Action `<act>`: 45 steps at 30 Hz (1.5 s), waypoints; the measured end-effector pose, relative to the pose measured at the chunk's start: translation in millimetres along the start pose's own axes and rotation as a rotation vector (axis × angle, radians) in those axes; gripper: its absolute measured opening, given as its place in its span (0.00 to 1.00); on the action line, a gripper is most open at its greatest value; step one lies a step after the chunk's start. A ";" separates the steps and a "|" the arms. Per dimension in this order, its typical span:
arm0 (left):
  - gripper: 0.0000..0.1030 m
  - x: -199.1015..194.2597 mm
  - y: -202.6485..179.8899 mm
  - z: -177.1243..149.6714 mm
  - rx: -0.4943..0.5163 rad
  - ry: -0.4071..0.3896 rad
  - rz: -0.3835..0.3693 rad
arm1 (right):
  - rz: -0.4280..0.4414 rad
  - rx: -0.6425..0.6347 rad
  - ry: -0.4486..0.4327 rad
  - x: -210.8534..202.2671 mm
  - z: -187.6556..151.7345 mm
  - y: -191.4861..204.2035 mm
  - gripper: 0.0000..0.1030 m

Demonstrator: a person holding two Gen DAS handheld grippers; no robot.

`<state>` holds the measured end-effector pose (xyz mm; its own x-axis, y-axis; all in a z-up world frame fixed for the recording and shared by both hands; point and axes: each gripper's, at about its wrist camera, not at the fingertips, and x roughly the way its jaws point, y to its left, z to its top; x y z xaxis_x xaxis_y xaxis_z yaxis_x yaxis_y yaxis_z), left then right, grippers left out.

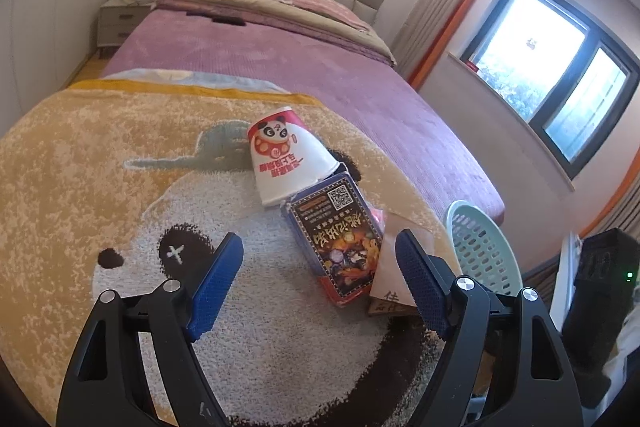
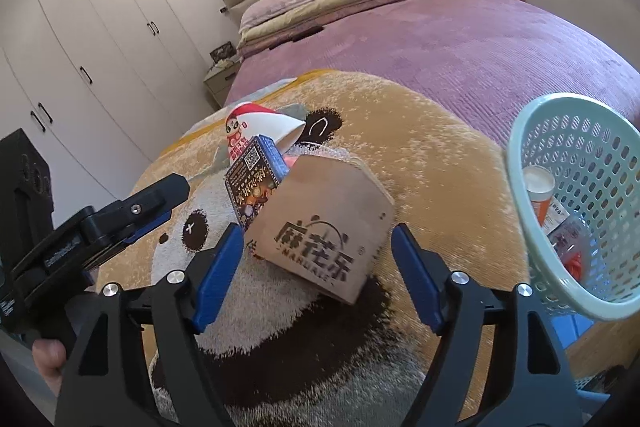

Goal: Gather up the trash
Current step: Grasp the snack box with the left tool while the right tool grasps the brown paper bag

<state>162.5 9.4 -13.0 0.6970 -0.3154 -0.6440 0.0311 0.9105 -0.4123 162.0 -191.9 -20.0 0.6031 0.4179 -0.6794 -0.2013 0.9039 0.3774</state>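
Note:
Three pieces of trash lie close together on a panda-print blanket (image 1: pixel 100 167) on the bed. A white paper cup (image 1: pixel 280 155) (image 2: pixel 260 129) with a red panda print lies on its side. Beside it is a blue snack box (image 1: pixel 336 239) (image 2: pixel 254 179), with a brown paper bag (image 1: pixel 394 267) (image 2: pixel 320 223) leaning on it. My left gripper (image 1: pixel 318 239) is open, just short of the box, holding nothing. My right gripper (image 2: pixel 318 231) is open around the near end of the paper bag, with a clear gap on the right side.
A pale green plastic basket (image 1: pixel 480 251) (image 2: pixel 576 155) sits tilted at the blanket's right edge, with an orange-and-white cup (image 2: pixel 540 191) and wrappers inside. Purple bedding (image 2: pixel 480 51) and pillows lie beyond. White wardrobes (image 2: pixel 80 47) line the left wall, and there is a window (image 1: pixel 560 67) on the right.

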 end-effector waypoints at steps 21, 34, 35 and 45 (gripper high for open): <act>0.75 51.7 -7.9 7.4 -0.092 0.109 -0.009 | 0.055 0.018 0.067 10.3 -12.5 -20.4 0.21; 0.56 69.3 -53.1 -4.7 0.150 0.101 0.217 | 0.034 -0.014 0.002 -32.9 -23.9 -34.6 0.21; 0.53 65.4 -52.5 -6.6 0.162 0.103 0.204 | 0.035 -0.019 0.000 -34.6 -24.6 -33.2 0.21; 0.47 16.3 -31.7 -45.7 0.338 0.189 0.137 | 0.055 -0.056 0.018 -36.7 -41.8 -12.0 0.21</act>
<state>140.1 -36.8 -39.9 0.5680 -0.1997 -0.7984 0.2023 0.9742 -0.0997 110.0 -214.2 -25.8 0.5760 0.4684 -0.6700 -0.2771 0.8829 0.3790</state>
